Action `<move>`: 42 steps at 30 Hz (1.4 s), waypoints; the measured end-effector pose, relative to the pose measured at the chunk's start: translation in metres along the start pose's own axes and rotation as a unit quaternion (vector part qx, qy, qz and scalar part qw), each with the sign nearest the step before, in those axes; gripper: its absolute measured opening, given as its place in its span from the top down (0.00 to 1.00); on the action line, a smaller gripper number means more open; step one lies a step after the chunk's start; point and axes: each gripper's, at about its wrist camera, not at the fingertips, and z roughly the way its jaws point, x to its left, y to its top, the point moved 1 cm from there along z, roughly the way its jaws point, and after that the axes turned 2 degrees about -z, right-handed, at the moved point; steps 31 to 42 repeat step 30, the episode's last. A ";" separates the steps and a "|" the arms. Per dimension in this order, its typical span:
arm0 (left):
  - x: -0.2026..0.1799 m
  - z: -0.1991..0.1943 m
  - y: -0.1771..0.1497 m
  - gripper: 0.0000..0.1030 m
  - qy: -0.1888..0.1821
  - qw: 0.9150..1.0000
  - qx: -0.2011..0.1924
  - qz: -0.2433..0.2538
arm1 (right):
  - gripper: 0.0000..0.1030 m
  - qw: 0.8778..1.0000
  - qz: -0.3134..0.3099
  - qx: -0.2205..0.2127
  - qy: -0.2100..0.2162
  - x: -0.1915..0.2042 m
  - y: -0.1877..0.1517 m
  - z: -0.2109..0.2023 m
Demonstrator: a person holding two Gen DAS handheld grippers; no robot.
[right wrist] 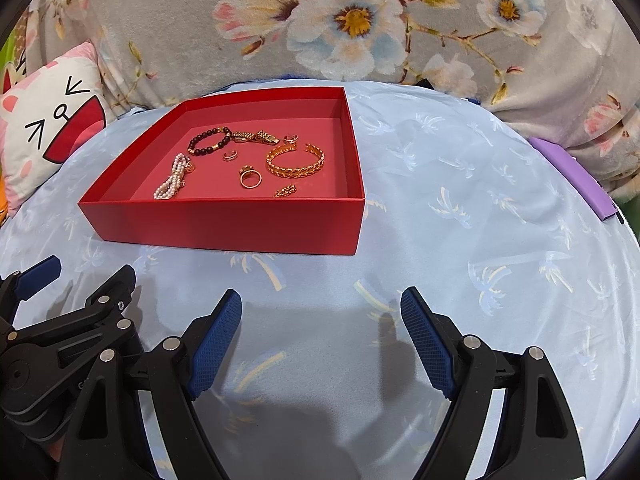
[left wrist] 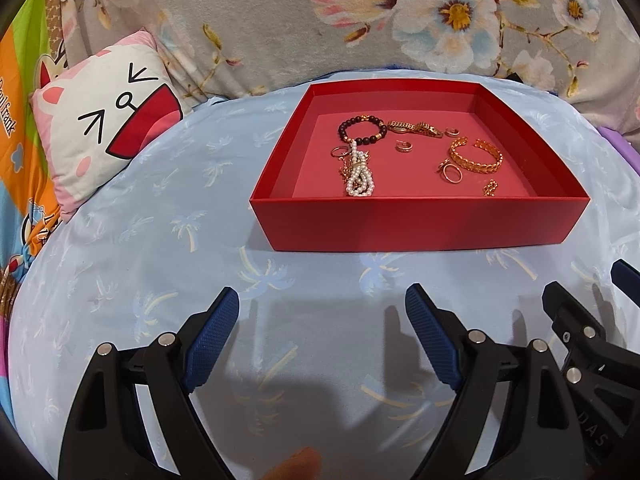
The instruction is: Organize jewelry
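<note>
- We find the jewelry lying loose on the floor of an open red box (left wrist: 420, 222), which rests on a pale blue palm-print cloth (left wrist: 160, 240).
- In the box we see a dark beaded bracelet (left wrist: 362, 130) at the far left, a white pearl strand (left wrist: 360, 178) nearer, just below it, a gold link piece (left wrist: 416, 128) at the far middle and a gold cuff bangle (left wrist: 476, 156) to the right.
- Small gold rings (right wrist: 250, 178) lie between the strand and the bangle.
- We hold the left gripper (left wrist: 322, 336) near the box's front wall, jaws spread wide, grasping nothing.
- We hold the right gripper (right wrist: 322, 336) just beside it, jaws likewise released and empty.
- A cartoon-face cushion (left wrist: 100, 120) lies at the far left; a floral grey blanket (right wrist: 360, 20) lies behind.
</note>
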 end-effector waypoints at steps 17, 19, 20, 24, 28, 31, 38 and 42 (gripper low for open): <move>0.001 0.001 -0.001 0.20 -0.002 1.000 0.006 0.001 | 0.22 1.000 -0.002 -0.001 0.000 -0.002 0.001 0.000; 0.000 0.001 -0.001 0.20 -0.002 1.000 0.006 0.001 | 0.22 1.000 -0.002 -0.001 -0.001 -0.001 0.001 0.000; 0.000 0.001 -0.001 0.20 -0.002 1.000 0.006 0.001 | 0.22 1.000 -0.002 -0.001 -0.002 -0.001 0.001 0.000; -0.001 0.001 0.000 0.20 0.001 1.000 0.004 0.001 | 0.22 1.000 -0.003 -0.001 -0.002 -0.002 0.002 -0.001; 0.000 -0.001 0.000 0.20 0.002 1.000 0.003 -0.001 | 0.21 1.000 -0.002 -0.001 -0.003 -0.001 0.002 -0.001; 0.001 -0.002 -0.001 0.20 0.003 1.000 0.001 -0.003 | 0.19 1.000 -0.002 0.000 -0.007 -0.001 0.003 -0.001; 0.001 -0.002 -0.001 0.20 0.003 1.000 0.001 -0.003 | 0.19 1.000 -0.002 0.000 -0.007 -0.001 0.003 -0.001; 0.001 -0.002 -0.001 0.20 0.003 1.000 0.001 -0.003 | 0.19 1.000 -0.002 0.000 -0.007 -0.001 0.003 -0.001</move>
